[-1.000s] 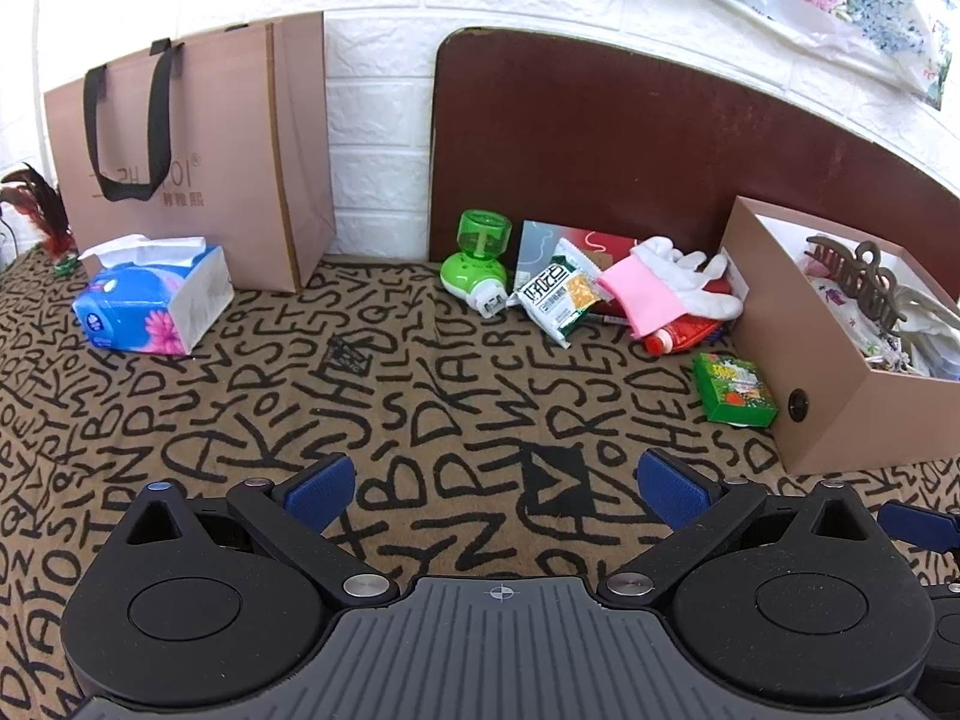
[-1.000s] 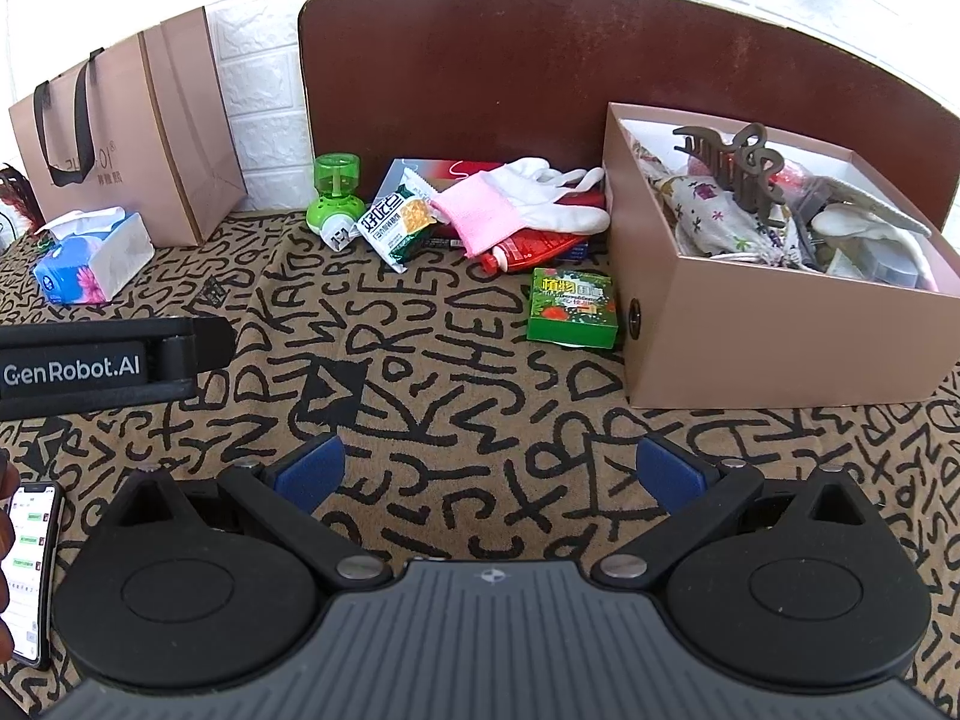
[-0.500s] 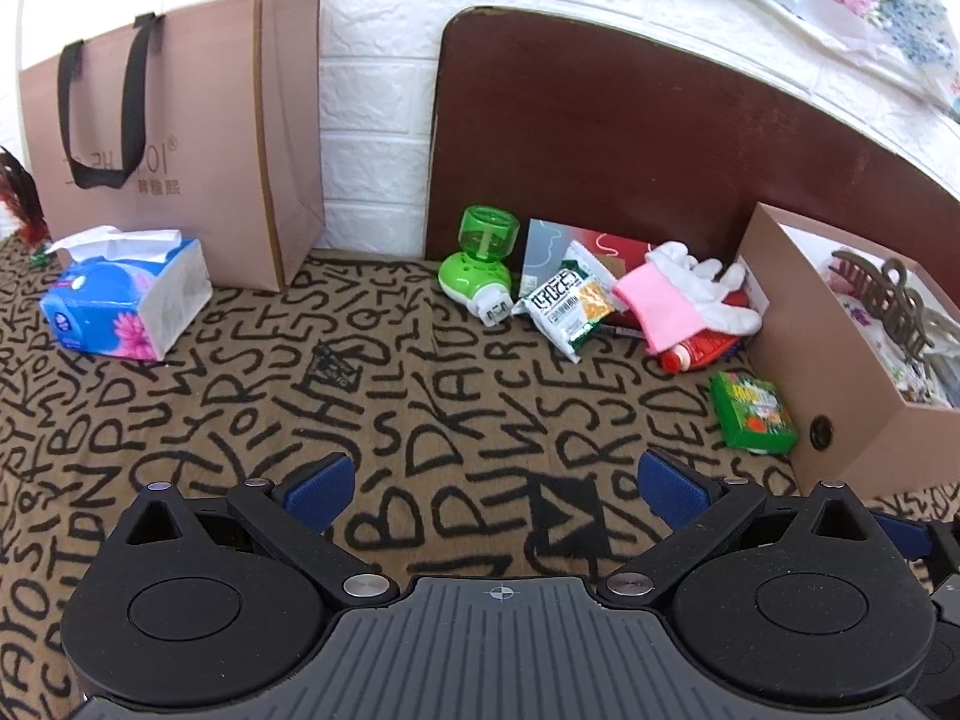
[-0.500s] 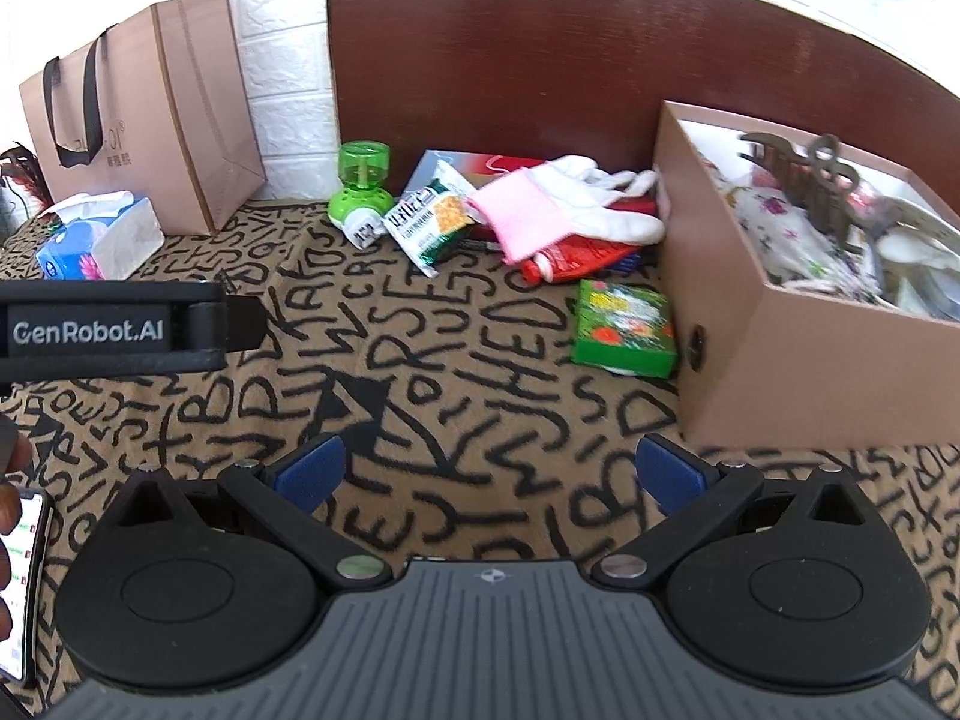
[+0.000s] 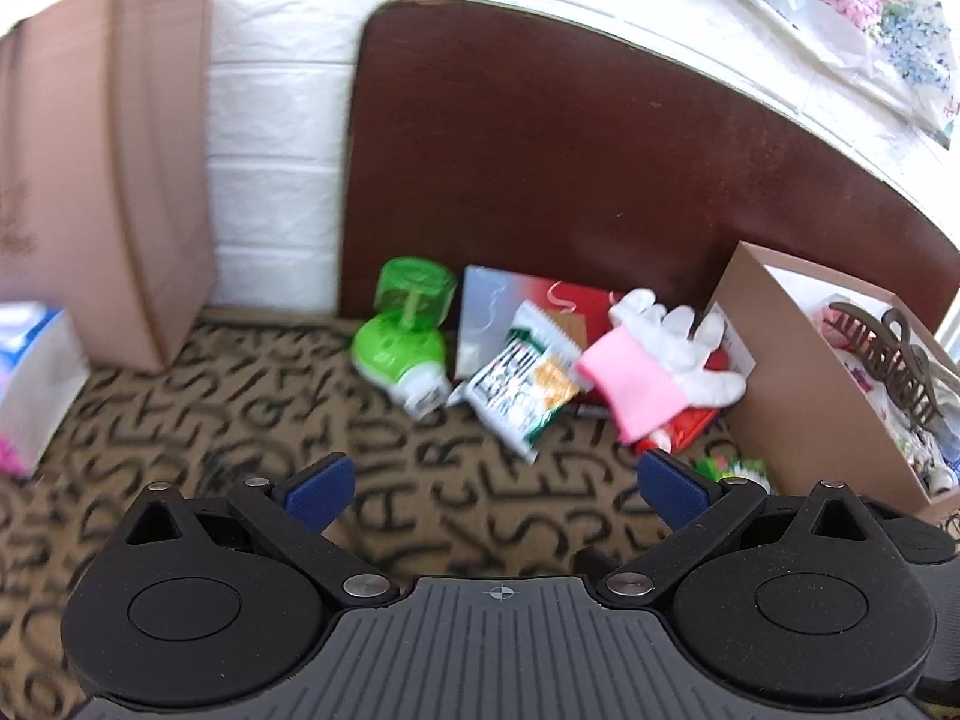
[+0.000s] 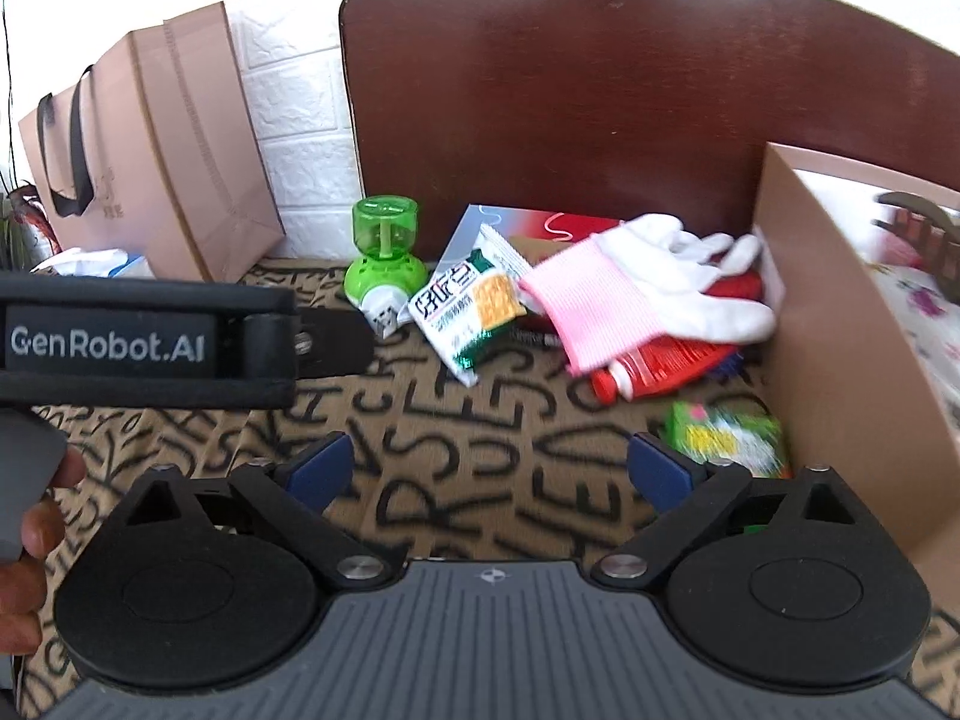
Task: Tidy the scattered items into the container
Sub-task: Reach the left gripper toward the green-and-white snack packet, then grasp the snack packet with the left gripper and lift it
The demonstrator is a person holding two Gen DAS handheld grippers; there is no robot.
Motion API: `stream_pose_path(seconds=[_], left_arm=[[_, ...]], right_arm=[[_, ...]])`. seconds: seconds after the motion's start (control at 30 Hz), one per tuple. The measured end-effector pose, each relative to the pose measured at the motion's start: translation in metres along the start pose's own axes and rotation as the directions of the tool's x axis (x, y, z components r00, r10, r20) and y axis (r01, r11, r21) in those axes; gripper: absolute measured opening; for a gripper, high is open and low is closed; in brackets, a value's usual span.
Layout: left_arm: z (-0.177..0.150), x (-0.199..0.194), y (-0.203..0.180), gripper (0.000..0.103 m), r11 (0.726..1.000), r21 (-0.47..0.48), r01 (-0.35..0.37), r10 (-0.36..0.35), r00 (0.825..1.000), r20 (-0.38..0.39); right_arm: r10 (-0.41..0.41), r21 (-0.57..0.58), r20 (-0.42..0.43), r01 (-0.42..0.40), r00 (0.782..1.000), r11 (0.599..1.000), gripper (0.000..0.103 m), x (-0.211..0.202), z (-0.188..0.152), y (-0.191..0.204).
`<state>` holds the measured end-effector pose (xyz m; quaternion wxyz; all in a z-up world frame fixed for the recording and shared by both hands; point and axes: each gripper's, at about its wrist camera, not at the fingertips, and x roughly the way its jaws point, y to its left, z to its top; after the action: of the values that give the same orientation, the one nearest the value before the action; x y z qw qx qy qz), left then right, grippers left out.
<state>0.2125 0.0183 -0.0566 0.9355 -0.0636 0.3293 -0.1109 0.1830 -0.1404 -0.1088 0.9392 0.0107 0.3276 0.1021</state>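
Note:
A pile lies by the brown board: a green plug-in device (image 5: 402, 342) (image 6: 381, 264), a snack packet (image 5: 522, 381) (image 6: 471, 306), a pink-and-white glove (image 5: 654, 369) (image 6: 636, 294) over a red tube (image 6: 654, 366), a red-grey card (image 5: 516, 306), and a small green box (image 6: 726, 438) (image 5: 735, 471). The open cardboard box (image 5: 804, 384) (image 6: 840, 330) stands to their right, holding a brown hair claw (image 5: 882, 354). My left gripper (image 5: 495, 489) and right gripper (image 6: 489, 471) are both open and empty, over the patterned cloth short of the pile.
A paper shopping bag (image 5: 108, 180) (image 6: 168, 144) leans on the white brick wall at left, with a tissue pack (image 5: 30, 372) beside it. The left gripper's body (image 6: 144, 342) crosses the right wrist view at left. A floral cloth (image 5: 870, 18) hangs at upper right.
Both grippers have moved forward toward the pile, which now looks larger and nearer. Jaws stayed open. No item has moved.

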Motion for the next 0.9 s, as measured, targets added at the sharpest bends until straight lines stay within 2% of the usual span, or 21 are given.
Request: stream_pose_path(seconds=[0.27,0.33,0.47,0.57,0.67,0.77,0.87,0.9], left_arm=[[0.024,0.059,0.007,0.100,0.997,0.029,0.078,-0.078,0.997,-0.020],[0.026,0.070,0.007,0.098,0.995,0.041,0.095,-0.093,0.995,-0.031],[0.028,0.089,0.009,0.086,0.989,0.030,0.141,-0.139,0.988,-0.063],[0.028,0.099,0.010,0.083,0.985,0.022,0.170,-0.168,0.983,-0.077],[0.029,0.104,0.007,0.083,0.985,0.027,0.171,-0.169,0.983,-0.073],[0.029,0.113,0.005,0.083,0.983,0.021,0.184,-0.181,0.978,-0.100],[0.024,0.117,0.006,0.069,0.978,-0.011,0.206,-0.206,0.969,-0.134],[0.023,0.117,0.007,0.067,0.978,-0.029,0.209,-0.211,0.967,-0.141]], right_arm=[[0.073,0.019,-0.029,-0.073,0.997,0.997,0.083,0.048,0.013,-0.011],[0.090,0.024,-0.032,-0.090,0.995,0.996,0.080,0.058,0.016,-0.013],[0.114,0.028,-0.034,-0.113,0.993,0.993,0.070,0.073,0.019,-0.016],[0.121,0.015,-0.029,-0.121,0.992,0.993,0.065,0.080,0.020,-0.016],[0.122,0.010,-0.016,-0.122,0.992,0.992,0.061,0.085,0.021,-0.018],[0.125,0.010,-0.010,-0.125,0.992,0.992,0.058,0.090,0.022,-0.021],[0.131,-0.003,-0.007,-0.131,0.991,0.991,0.038,0.088,0.020,-0.021],[0.124,-0.001,-0.006,-0.124,0.992,0.992,0.038,0.085,0.019,-0.021]])
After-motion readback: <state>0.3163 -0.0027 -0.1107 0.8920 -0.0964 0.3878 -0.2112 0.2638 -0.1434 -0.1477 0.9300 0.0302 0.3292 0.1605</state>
